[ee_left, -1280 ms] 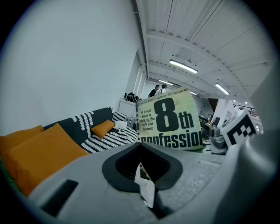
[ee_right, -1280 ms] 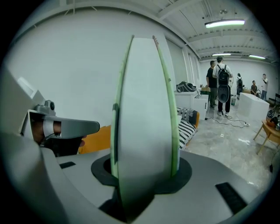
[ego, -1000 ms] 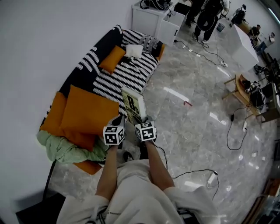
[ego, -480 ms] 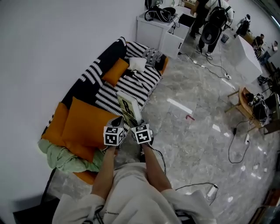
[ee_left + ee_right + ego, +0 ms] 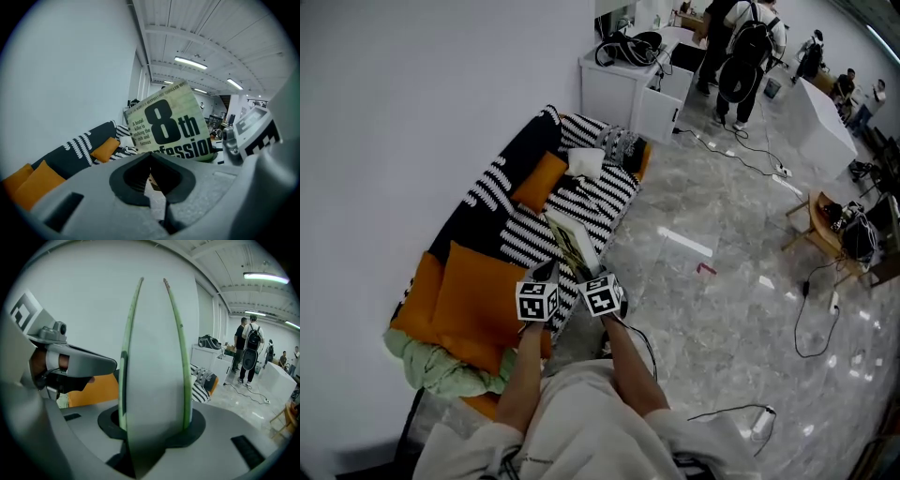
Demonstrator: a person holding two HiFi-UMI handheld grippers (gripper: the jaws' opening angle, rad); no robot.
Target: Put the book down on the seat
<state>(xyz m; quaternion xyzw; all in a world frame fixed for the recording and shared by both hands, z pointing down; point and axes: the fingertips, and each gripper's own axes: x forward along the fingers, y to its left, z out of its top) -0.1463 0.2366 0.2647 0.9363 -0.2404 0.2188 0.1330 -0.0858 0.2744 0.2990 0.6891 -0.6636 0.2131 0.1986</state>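
The right tongs point(image 5: 152, 425) are clamped on the book point(image 5: 152, 357). They hold it by one edge, so it stands up tall with its pages facing that camera. The left tongs point(image 5: 150, 154) sit just beside it, squeezed together with nothing in them that I can see. I think they only keep close to steady the book.

The book is up in the air. It looks to be over the near part of the seat point(image 5: 586, 192) and is not lying on it yet. The seat is a black and white striped sofa with an orange cushion point(image 5: 483, 281) at the near end. The bare stripes past the book look like a good spot to lay it.

The left tongs' view shows the cover with a big 8. The right one shows only pages and thin green covers. Only the head view shows the seat under the book. Far off, it also shows a white cabinet point(image 5: 623, 80) and people point(image 5: 741, 47) standing.
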